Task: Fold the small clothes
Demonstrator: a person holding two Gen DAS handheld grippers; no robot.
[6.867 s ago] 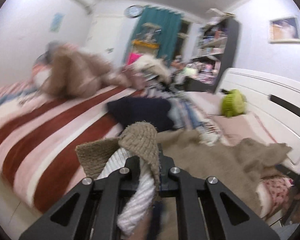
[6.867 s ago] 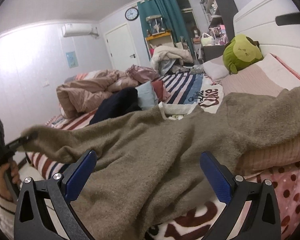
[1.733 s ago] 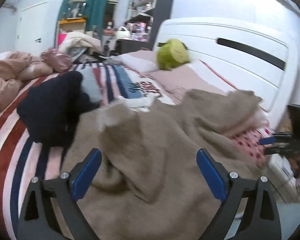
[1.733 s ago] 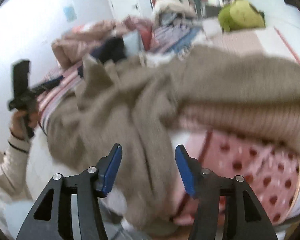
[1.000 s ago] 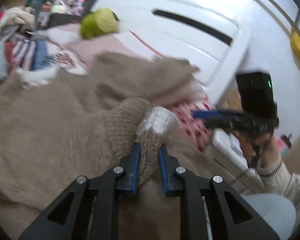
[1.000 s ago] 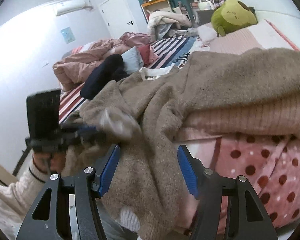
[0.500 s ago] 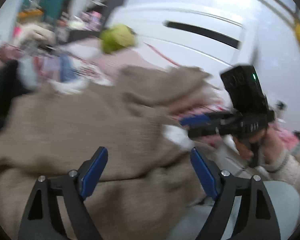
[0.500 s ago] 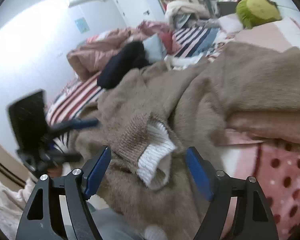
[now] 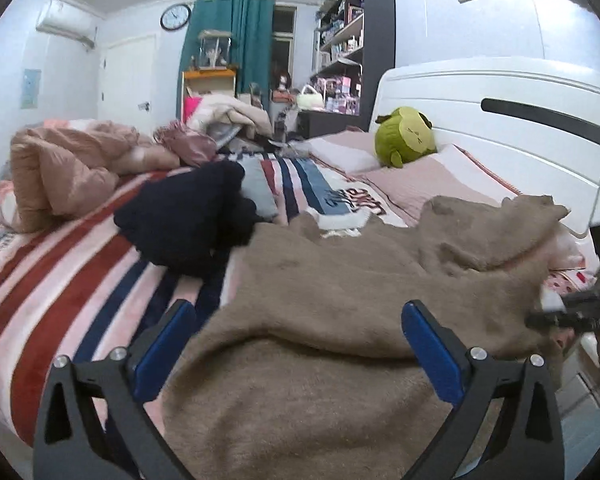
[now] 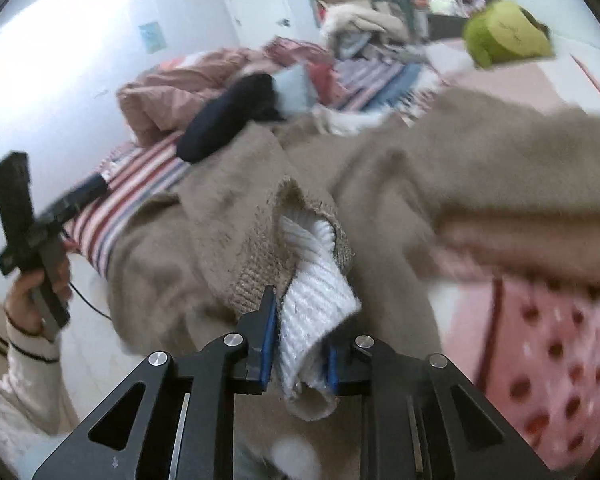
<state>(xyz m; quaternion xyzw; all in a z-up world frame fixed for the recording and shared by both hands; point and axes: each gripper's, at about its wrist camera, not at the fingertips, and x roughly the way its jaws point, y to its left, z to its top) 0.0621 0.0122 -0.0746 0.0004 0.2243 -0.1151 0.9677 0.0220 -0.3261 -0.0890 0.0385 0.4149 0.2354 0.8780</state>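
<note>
The striped blanket (image 9: 52, 280) on the bed's left side lies bare, giving open passage. The brown sweater (image 9: 320, 300) covers the near edge. A dark garment (image 9: 188, 220), crumpled quilt (image 9: 60, 168) and green plush (image 9: 404, 140) block the far side.

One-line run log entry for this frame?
step: sleeve fold | left gripper: open above brown sweater | right gripper: shut on sleeve cuff | surface: striped bed

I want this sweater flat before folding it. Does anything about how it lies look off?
Yes. The tan sweater lies rumpled, not flat: its far sleeve is bunched near the headboard, and the right gripper pinches its white-lined cuff. A dark garment touches its left edge.
</note>
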